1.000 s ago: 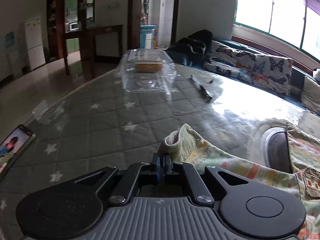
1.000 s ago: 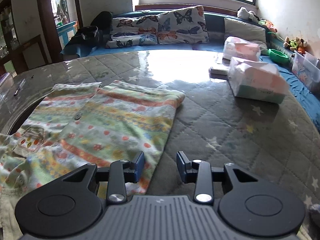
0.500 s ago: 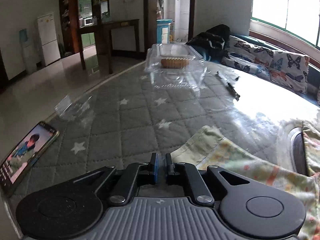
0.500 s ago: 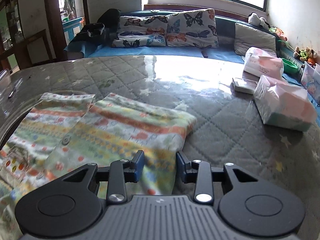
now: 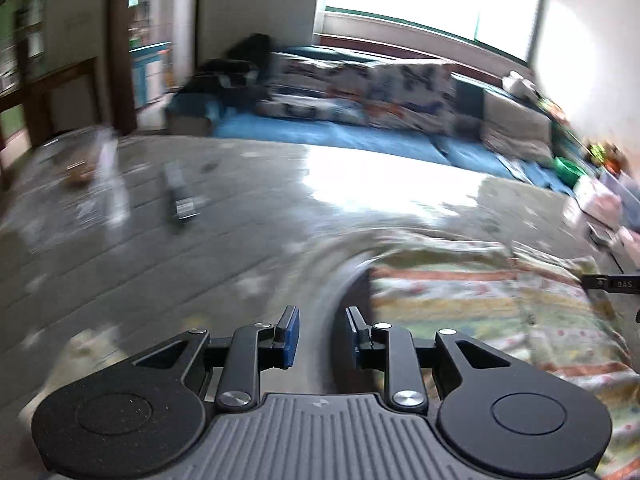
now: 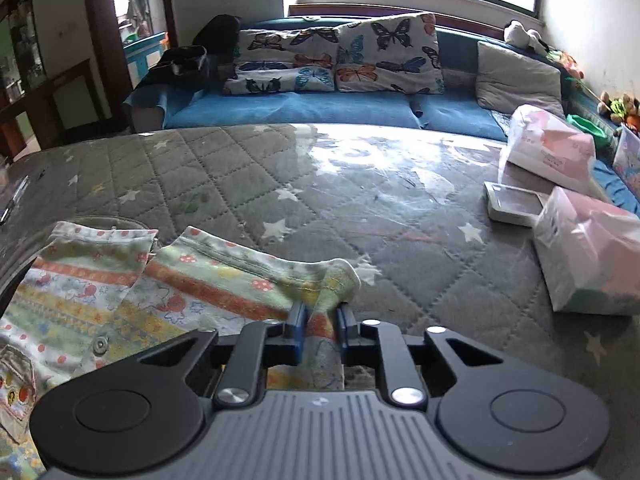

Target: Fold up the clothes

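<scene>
The left hand-held gripper [image 5: 319, 332] hangs over the grey quilted surface [image 5: 160, 272], its jaws opening, a narrow gap between them and nothing in it. The garment [image 5: 500, 320], a striped print, lies just to its right; the left view is badly smeared, so where its near edge runs is hard to tell.

In the right view the garment [image 6: 160, 292] lies flat on the surface [image 6: 360, 200], spread toward the left, with a metal snap [image 6: 99, 345] showing near the middle. The right hand-held gripper [image 6: 320, 320] is at its right corner, jaws closing with the bunched hem between them and the corner puffing up just past the tips. Further right, well apart, sit pink tissue packs [image 6: 588, 256].

Risks, as I judge them: the right grip takes only a small pinch of hem, so a quick lift could let it slip free. If it has caught one layer only, the fold will drag the layers apart. The left is empty, so a one-handed pull would skew the cloth across the slick surface instead of folding it.
</scene>
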Motion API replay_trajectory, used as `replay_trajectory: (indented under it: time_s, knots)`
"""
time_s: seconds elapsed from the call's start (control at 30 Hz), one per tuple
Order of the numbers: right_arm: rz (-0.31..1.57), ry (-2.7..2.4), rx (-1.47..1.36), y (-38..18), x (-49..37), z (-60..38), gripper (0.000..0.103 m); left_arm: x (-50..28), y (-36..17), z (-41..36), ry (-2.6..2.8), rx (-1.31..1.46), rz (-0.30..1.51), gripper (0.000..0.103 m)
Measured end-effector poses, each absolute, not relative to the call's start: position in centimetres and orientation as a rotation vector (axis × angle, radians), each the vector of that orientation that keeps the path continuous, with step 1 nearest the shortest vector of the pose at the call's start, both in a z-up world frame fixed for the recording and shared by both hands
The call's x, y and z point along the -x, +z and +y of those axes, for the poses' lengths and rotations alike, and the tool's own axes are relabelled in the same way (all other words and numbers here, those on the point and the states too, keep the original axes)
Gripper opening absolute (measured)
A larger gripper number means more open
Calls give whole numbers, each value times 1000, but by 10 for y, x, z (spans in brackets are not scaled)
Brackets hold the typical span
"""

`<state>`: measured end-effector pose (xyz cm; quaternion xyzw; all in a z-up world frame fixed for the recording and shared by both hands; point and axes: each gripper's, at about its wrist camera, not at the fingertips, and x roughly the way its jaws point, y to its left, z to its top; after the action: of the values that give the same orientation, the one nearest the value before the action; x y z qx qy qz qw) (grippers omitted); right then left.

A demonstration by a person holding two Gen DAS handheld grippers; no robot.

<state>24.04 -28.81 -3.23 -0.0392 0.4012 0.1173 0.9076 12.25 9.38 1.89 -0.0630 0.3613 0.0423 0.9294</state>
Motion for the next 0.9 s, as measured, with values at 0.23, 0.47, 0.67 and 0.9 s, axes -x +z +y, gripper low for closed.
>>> replay_trajectory:
  time_s: [0.23, 0.47, 0.67, 0.9]
  knots:
    - [813, 245, 85, -33, -251, -285, 14, -192, -3, 56, -9, 43, 779, 27]
    - [810, 252, 150, -31, -255, -282, 24, -220, -25, 41, -28, -48, 772, 27]
    - [796, 293, 187, -14, -233, -283, 26, -216, -21, 38, -10, -49, 777, 29]
    - [794, 443, 297, -3, -173, -256, 34, -163, -8, 15, -149, -29, 780, 41]
